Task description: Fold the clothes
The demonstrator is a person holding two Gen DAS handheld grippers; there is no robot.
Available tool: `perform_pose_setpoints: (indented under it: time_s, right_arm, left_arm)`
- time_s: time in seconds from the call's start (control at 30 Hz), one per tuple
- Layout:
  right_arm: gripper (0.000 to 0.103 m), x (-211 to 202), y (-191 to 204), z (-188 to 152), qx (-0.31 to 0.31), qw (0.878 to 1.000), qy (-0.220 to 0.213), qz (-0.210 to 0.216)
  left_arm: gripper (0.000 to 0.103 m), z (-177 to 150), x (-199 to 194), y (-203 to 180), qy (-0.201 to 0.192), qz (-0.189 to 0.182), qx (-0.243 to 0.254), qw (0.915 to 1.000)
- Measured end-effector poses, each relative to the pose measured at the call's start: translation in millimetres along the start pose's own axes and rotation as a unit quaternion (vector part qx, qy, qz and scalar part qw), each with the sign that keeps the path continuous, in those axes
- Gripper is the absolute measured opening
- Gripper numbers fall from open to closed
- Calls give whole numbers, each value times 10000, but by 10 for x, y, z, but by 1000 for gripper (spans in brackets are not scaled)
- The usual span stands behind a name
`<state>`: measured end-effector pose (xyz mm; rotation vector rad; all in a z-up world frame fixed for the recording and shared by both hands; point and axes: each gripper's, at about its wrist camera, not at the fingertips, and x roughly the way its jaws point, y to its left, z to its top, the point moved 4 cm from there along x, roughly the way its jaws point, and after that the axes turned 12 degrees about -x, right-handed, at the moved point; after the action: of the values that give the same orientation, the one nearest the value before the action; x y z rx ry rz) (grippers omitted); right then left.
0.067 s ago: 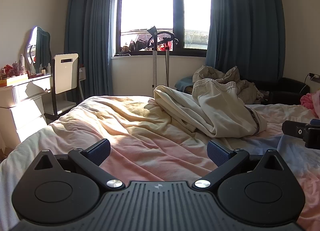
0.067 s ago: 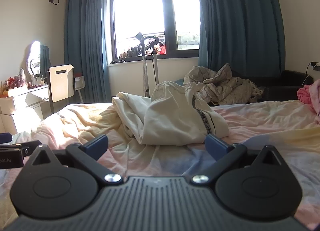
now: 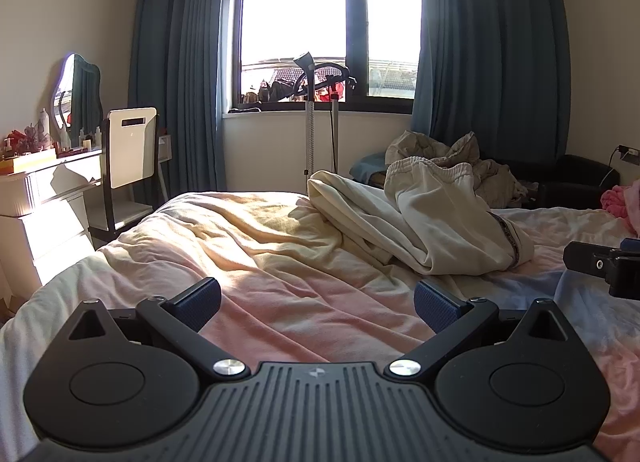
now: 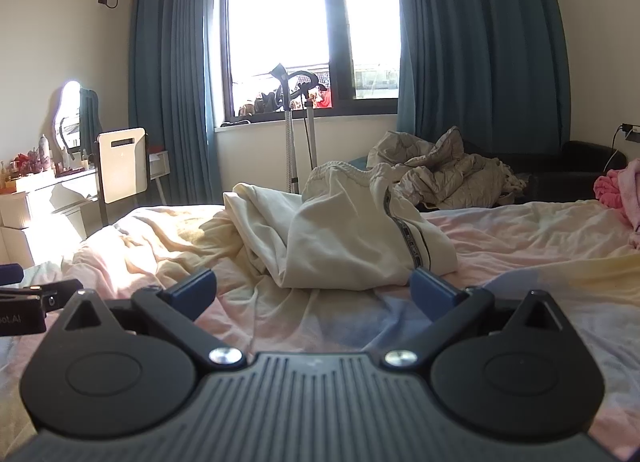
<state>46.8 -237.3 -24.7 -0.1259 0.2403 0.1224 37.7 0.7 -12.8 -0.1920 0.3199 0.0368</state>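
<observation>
A crumpled pair of cream sweatpants [image 3: 432, 217] [image 4: 352, 238] with an elastic waistband and a dark side stripe lies heaped on the bed [image 3: 280, 262] [image 4: 520, 246], which has a pink and yellow cover. My left gripper [image 3: 318, 302] hovers open over the cover, well short of the pants and to their left, with nothing between its fingers. My right gripper [image 4: 314, 288] is open too, just in front of the pants' near edge. Each gripper's tip shows at the other view's edge: the right gripper [image 3: 600, 266] and the left gripper [image 4: 24, 294].
A pile of beige clothes [image 3: 460, 161] [image 4: 448, 173] sits on a dark sofa [image 3: 572, 177] beyond the bed. Pink fabric [image 4: 620, 189] lies at the right edge. A dresser with mirror [image 3: 48, 177] and a chair [image 3: 132, 149] stand left. A garment steamer stand [image 3: 316, 109] is by the window.
</observation>
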Motion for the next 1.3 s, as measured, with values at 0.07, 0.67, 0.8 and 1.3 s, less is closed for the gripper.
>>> perform_pose_setpoints:
  time_s: [0.07, 0.67, 0.8, 1.3]
  right_arm:
    - [103, 2, -3, -7, -25, 10000, 16, -11]
    - [103, 16, 7, -7, -68, 9999, 56, -75]
    - [103, 10, 21, -1, -58, 9999, 53, -76]
    - [103, -23, -49, 2, -11, 10000, -12, -84]
  left_arm:
    - [103, -1, -2, 5, -2, 4, 2, 10000]
    - [103, -2, -56, 26, -106, -24, -24, 9999]
    - [103, -2, -51, 37, -109, 41, 9, 9999]
    - [103, -12, -30, 44, -75, 82, -20, 9999]
